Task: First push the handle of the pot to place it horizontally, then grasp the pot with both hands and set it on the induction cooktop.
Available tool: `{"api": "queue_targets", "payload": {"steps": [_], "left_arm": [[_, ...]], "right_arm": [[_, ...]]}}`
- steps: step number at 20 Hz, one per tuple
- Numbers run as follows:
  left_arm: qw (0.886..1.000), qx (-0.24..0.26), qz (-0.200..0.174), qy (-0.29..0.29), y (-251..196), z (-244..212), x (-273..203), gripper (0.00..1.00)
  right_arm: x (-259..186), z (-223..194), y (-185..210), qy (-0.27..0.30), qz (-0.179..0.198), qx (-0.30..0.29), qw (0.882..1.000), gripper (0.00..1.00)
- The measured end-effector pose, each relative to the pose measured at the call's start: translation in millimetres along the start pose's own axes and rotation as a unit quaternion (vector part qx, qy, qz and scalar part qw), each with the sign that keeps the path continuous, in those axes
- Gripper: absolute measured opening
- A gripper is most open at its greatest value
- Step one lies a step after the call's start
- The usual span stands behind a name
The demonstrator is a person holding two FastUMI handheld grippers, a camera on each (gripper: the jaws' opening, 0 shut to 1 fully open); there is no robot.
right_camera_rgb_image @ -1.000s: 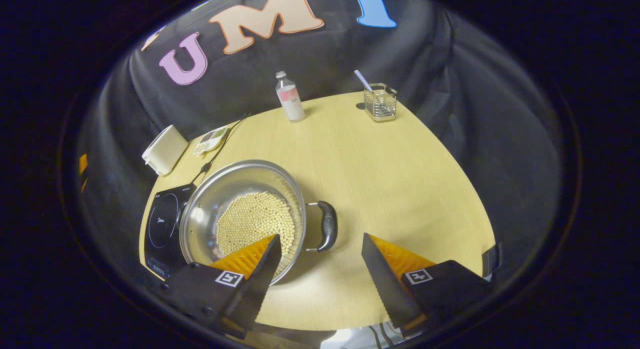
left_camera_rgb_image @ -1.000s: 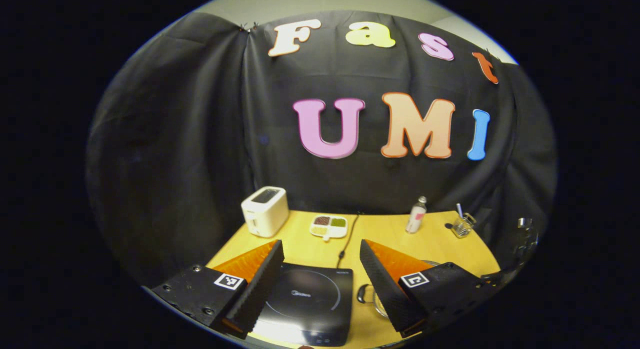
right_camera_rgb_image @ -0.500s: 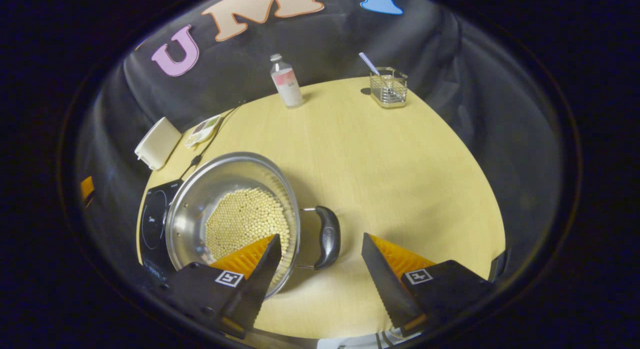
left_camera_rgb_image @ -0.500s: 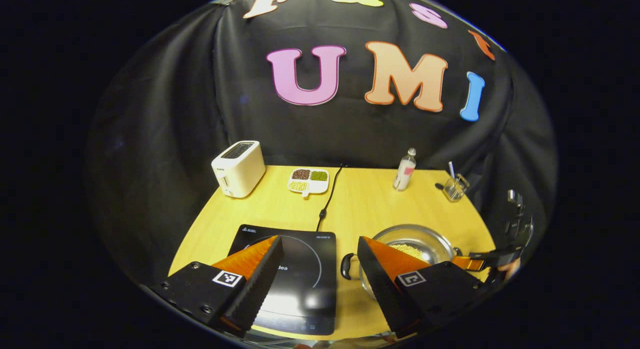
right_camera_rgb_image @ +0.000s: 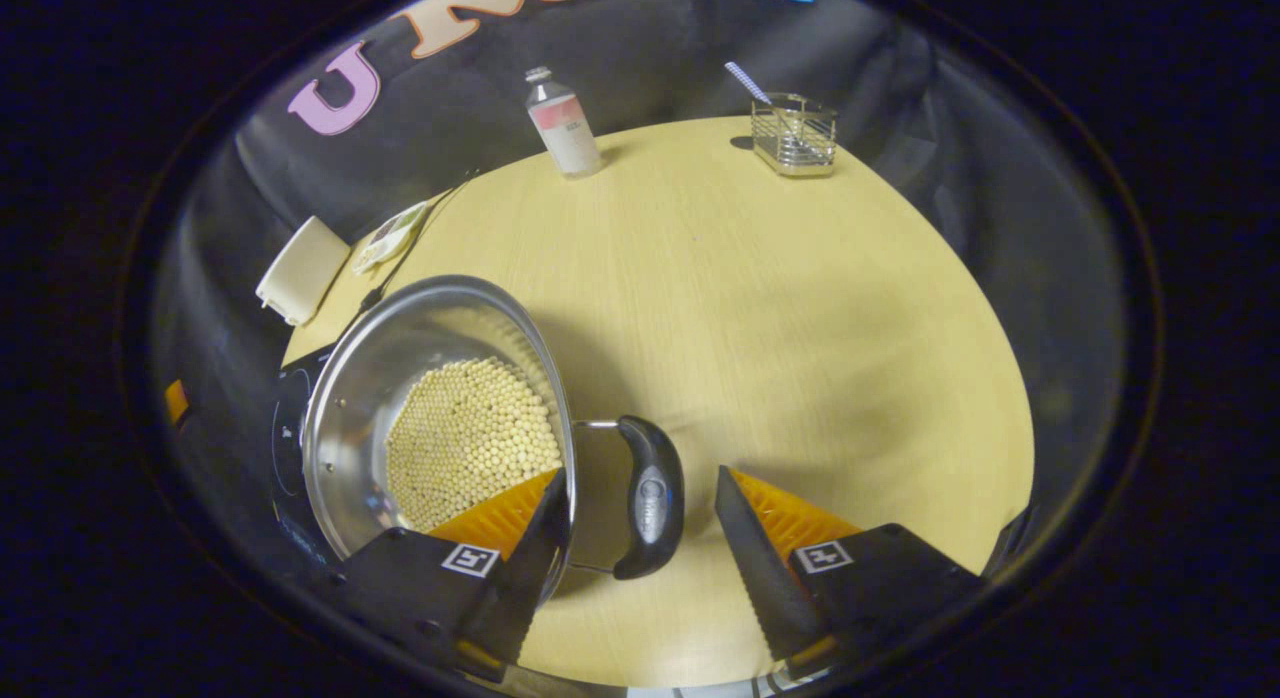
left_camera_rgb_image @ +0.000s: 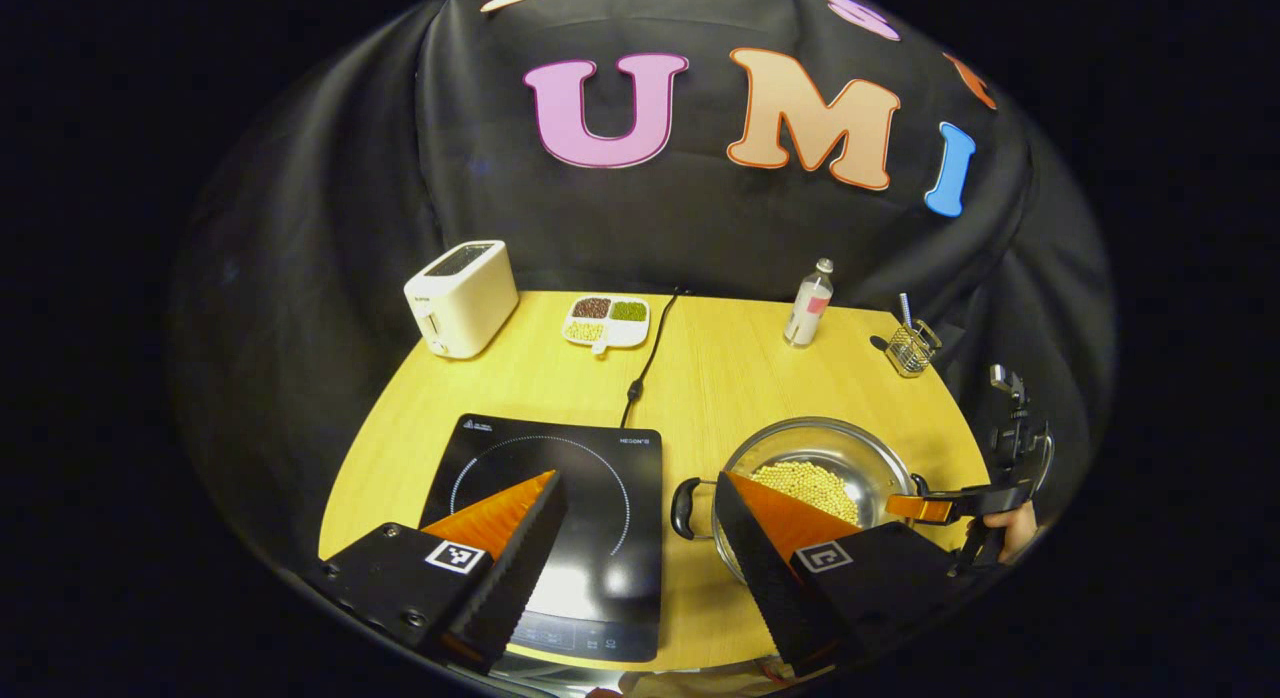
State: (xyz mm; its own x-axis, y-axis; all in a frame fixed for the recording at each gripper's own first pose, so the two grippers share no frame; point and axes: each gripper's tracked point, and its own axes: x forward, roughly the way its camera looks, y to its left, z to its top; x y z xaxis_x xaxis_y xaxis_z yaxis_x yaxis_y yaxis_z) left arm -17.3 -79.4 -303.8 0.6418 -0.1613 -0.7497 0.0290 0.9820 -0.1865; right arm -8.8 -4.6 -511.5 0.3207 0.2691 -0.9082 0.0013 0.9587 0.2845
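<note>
1. Two hand-held grippers are in play, both released with jaws spread wide and nothing between them. The left hand-held gripper (left_camera_rgb_image: 635, 538) has tipped downward over the last second, so more of the counter (left_camera_rgb_image: 720, 368) now lies ahead of it than earlier. The right hand-held gripper (right_camera_rgb_image: 640, 538) has closed in on the pot.

2. Left to right from the left hand-held gripper: the induction cooktop (left_camera_rgb_image: 560, 498) lies directly ahead between its fingers and just beyond; the pot (left_camera_rgb_image: 815, 468), holding pale beans, sits on the counter beside its right finger, apart from the cooktop. The pot's near handle (left_camera_rgb_image: 685, 506) stands just off that finger.

3. At the right hand-held gripper, the pot's right-side handle (right_camera_rgb_image: 650, 498) now lies between the spread fingers, where earlier it sat farther ahead. No contact with either finger is evident. Judgement: the approach to the two-handed grasp is under way; the lift has not begun.

4. Differences between views: the left gripper view shows the cooktop's whole face and, far right, the other gripper with the hand holding it (left_camera_rgb_image: 1010, 528). The right gripper view shows the beans (right_camera_rgb_image: 465, 438) and handle alignment closely, with the cooktop largely hidden behind the pot.

5. Whether the handles are yet properly horizontal cannot be confirmed.
</note>
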Motion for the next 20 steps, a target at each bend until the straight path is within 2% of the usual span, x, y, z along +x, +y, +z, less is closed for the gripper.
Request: {"api": "queue_targets", "payload": {"steps": [1, 2, 4, 7, 11, 12, 13, 14, 15, 16, 17, 18, 20], "left_arm": [[1.0, -0.003, -0.006, 0.01, -5.6, -5.4, 6.2, 0.97], [1.0, -0.005, -0.013, 0.019, -8.8, -10.6, 12.7, 0.96], [0.998, -0.007, -0.037, 0.049, -17.4, -26.3, 25.9, 0.97], [0.993, -0.011, -0.067, 0.096, -28.7, -52.6, 45.4, 0.96], [0.985, -0.027, -0.086, 0.148, -41.2, -87.0, 69.5, 0.97], [0.983, -0.029, -0.089, 0.155, -43.5, -91.6, 74.7, 0.98], [0.982, -0.028, -0.088, 0.163, -44.4, -98.4, 80.8, 0.97], [0.982, -0.023, -0.083, 0.17, -43.0, -102.9, 84.9, 0.98], [0.982, -0.017, -0.081, 0.172, -41.7, -106.0, 88.9, 0.97], [0.981, -0.013, -0.081, 0.175, -42.9, -108.9, 91.7, 0.97], [0.981, -0.012, -0.082, 0.177, -44.7, -111.7, 95.6, 0.97], [0.98, -0.013, -0.084, 0.181, -47.1, -114.1, 99.1, 0.97], [0.978, -0.019, -0.089, 0.187, -51.3, -117.6, 104.8, 0.97]], "right_arm": [[4.7, -3.7, -0.1, 0.007, -0.001, -0.003, 1.0, 0.87], [1.1, -2.3, 7.2, 0.013, 0.019, 0.003, 1.0, 0.87], [9.6, -3.9, 9.9, 0.012, 0.018, 0.011, 1.0, 0.6], [8.6, -2.5, 10.4, 0.015, 0.021, 0.013, 1.0, 0.61], [10.0, -1.8, 10.2, 0.015, 0.026, 0.009, 1.0, 0.65], [10.2, -2.0, 10.4, 0.016, 0.026, 0.008, 0.999, 0.6], [10.8, -0.8, 10.0, 0.016, 0.026, 0.007, 1.0, 0.65], [11.0, -0.2, 9.2, 0.016, 0.026, 0.006, 1.0, 0.65], [11.8, -0.4, 9.9, 0.019, 0.026, 0.005, 0.999, 0.6], [11.3, -0.6, 9.3, 0.021, 0.025, 0.001, 0.999, 0.65], [11.3, -0.2, 8.7, 0.022, 0.024, -0.003, 0.999, 0.6], [11.3, -0.2, 8.7, 0.023, 0.024, -0.006, 0.999, 0.64], [12.3, 0.9, 8.7, 0.025, 0.023, -0.01, 0.999, 0.6]]}}
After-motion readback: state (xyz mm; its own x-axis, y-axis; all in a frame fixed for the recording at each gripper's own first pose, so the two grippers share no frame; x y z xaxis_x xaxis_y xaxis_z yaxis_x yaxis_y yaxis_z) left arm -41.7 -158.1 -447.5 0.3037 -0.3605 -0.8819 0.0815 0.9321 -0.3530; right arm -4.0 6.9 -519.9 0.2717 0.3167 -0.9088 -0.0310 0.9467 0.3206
